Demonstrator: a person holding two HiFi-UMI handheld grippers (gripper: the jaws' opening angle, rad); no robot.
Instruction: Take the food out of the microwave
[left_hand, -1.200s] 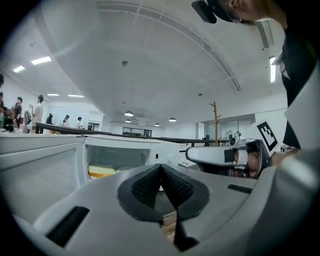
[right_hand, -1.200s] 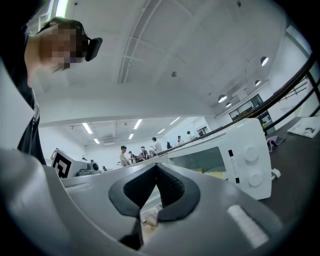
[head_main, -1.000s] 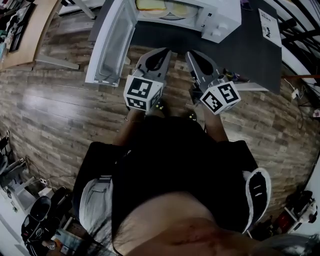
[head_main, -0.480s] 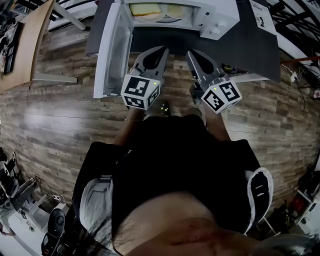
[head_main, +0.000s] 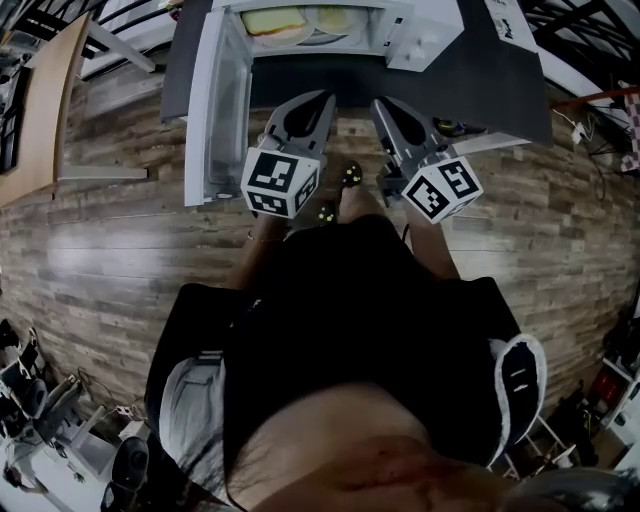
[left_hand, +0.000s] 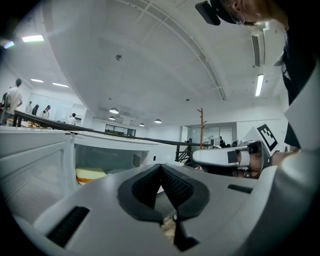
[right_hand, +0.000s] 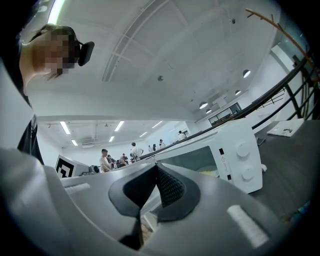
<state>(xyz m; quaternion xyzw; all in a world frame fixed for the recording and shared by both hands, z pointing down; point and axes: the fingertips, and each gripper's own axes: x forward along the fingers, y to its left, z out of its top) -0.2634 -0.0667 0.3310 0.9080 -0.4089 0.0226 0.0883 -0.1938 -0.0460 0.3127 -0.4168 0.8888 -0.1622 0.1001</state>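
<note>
Food (head_main: 272, 20), a pale yellow slab, lies inside the microwave (head_main: 430, 30), toward the left of its open cavity, with nothing gripping it. Wood-plank floor (head_main: 100, 250) spreads below and to both sides of the microwave. A dark grey desk (head_main: 500, 90) carries the microwave, and its front strip lies bare just in front of the cavity. The microwave is white, with two round knobs on the panel at the right of the cavity. Its door (head_main: 215, 110) is swung fully open on the left, standing out from the cavity toward the person.

The left tongs (head_main: 322, 98) hang just in front of the microwave, beside the open door, pointing at the cavity but short of it. Their dark pads are pressed together with nothing between them. The right tongs (head_main: 385, 104) hang alongside, in front of the knob panel, also outside the cavity, pads together and empty. Each carries a white cube with black square markers at its rear end. In the left gripper view the yellow slab shows through the opening, beyond and left of the closed tips.
</note>
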